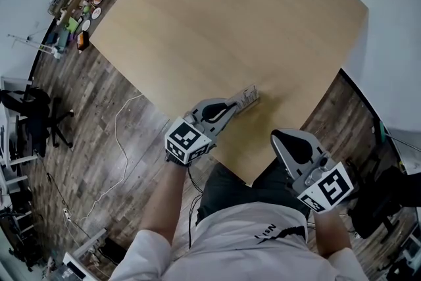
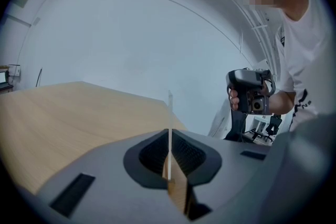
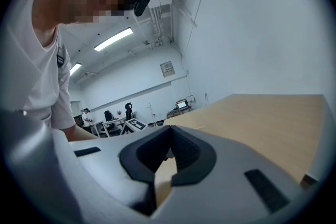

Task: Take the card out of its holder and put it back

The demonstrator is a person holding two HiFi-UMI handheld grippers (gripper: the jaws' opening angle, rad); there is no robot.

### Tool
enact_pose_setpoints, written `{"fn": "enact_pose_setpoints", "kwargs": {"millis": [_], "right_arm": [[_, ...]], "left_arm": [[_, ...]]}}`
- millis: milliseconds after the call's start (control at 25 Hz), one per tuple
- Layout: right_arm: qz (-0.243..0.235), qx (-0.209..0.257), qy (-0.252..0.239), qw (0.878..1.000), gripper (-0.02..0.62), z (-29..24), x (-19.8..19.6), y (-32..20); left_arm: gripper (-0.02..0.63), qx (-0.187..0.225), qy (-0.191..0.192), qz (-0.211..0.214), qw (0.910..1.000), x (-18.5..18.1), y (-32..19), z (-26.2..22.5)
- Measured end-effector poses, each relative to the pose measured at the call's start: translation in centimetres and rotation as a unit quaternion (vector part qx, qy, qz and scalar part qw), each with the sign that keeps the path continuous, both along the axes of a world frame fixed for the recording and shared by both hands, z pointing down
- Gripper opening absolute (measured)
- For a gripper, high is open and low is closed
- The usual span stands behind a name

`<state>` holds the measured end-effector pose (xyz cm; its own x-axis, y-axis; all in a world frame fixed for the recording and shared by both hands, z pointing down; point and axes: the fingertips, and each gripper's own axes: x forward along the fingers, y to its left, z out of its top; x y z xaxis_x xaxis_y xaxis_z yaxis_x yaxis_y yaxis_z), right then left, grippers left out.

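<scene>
- The right gripper (image 1: 277,135) hangs close to the person, at the table's near corner. Its jaws are together, with nothing between them.
- Just beyond, the left gripper (image 1: 235,106) is clamped on the card (image 1: 248,97), which juts out from its tips over the wooden table (image 1: 230,10). I can't tell whether the card touches the tabletop.
- Further left, a white cable (image 1: 119,135) trails across the dark plank floor (image 1: 92,115).
</scene>
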<state>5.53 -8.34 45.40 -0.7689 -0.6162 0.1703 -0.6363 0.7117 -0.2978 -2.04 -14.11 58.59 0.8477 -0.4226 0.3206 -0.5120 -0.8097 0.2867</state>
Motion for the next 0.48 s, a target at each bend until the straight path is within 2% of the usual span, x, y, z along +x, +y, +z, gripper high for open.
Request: {"fn": "enact_pose_setpoints", "kwargs": {"millis": [480], "right_arm": [[-0.005, -0.004, 0.001, 1.0, 0.012, 0.29, -0.19, -0.06]], "left_arm": [[0.025, 0.011, 0.001, -0.013, 0.9999, -0.36, -0.02, -0.05]]}}
